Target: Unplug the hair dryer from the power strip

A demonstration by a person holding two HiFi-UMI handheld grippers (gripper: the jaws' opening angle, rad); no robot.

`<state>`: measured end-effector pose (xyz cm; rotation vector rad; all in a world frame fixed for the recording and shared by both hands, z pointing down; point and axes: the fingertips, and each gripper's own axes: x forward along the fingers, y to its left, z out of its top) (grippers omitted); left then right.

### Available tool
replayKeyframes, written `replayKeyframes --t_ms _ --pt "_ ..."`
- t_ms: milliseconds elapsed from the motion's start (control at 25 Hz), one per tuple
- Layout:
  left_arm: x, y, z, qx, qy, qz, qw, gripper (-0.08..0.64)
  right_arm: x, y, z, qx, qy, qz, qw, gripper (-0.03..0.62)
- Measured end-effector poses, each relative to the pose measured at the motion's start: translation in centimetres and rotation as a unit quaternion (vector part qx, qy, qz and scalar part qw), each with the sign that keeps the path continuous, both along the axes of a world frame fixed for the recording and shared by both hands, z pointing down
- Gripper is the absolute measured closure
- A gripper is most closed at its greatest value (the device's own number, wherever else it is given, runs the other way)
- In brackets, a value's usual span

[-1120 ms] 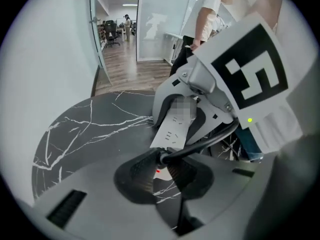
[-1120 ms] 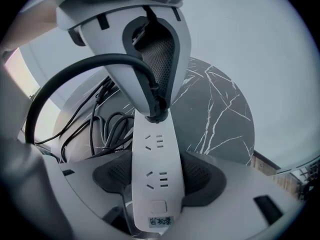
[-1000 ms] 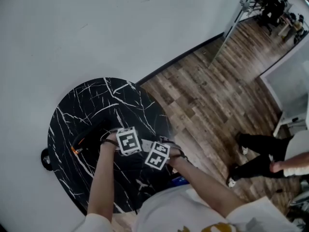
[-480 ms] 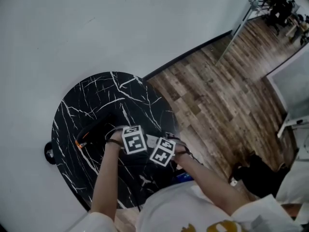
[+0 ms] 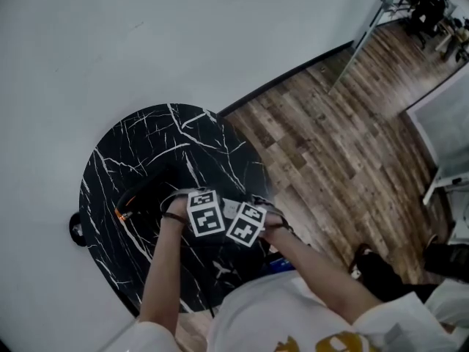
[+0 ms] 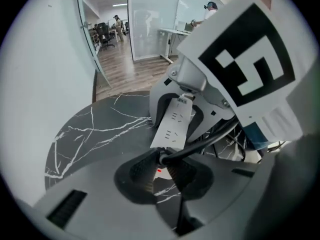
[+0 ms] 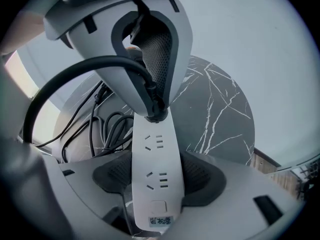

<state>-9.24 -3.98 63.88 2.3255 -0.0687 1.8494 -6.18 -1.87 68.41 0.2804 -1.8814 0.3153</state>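
Clamping white power strip [image 7: 153,149], right tool [image 7: 157,180]; left tool [image 6: 163,171] pinching plug [image 6: 162,157] at strip's end.

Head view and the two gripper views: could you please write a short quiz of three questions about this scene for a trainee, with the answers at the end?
1. True or false: the right gripper is clamped on the power strip.
2. What is between the jaws of the left gripper? A: the black plug. B: a cup. C: nothing.
3. In one word: what shape is the top of the black marble table?
Key: 1 true; 2 A; 3 round.
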Motion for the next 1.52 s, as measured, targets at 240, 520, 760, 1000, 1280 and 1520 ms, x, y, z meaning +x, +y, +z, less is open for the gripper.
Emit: replayKeyframes --t_ms 240,520,760,1000,1280,1520 --pt "-0.3 0.2 0.2 0.038 0.006 -0.028 0.9989 0.508 0.0 0.1 0.0 0.0 0.01 -0.008 1.0 0.314" --pt "0.5 -1.1 -0.8 -0.096 0.052 -0.025 0.9937 0.503 -0.1 0.0 0.0 0.0 0.001 -0.002 1.0 0.314" --pt "-0.1 0.1 -0.2 0.018 0.015 -0.022 0.9995 0.506 -0.1 0.0 0.0 -0.003 0.012 -0.007 1.0 0.314" --pt "0.2 -1.2 -0.8 -0.091 0.046 -0.03 0.9943 0.503 -0.1 0.0 0.1 -0.001 0.011 -0.003 1.0 0.314" --pt "-0.2 -0.1 -0.4 0.024 0.018 -0.003 0.9996 0.508 -0.2 0.0 0.0 -0.003 0.016 -0.005 1.0 0.314" --pt "0.1 -0.7 -0.6 -0.101 0.03 -0.049 0.9932 0.505 0.1 0.1 -0.1 -0.003 0.015 -0.003 1.0 0.314"
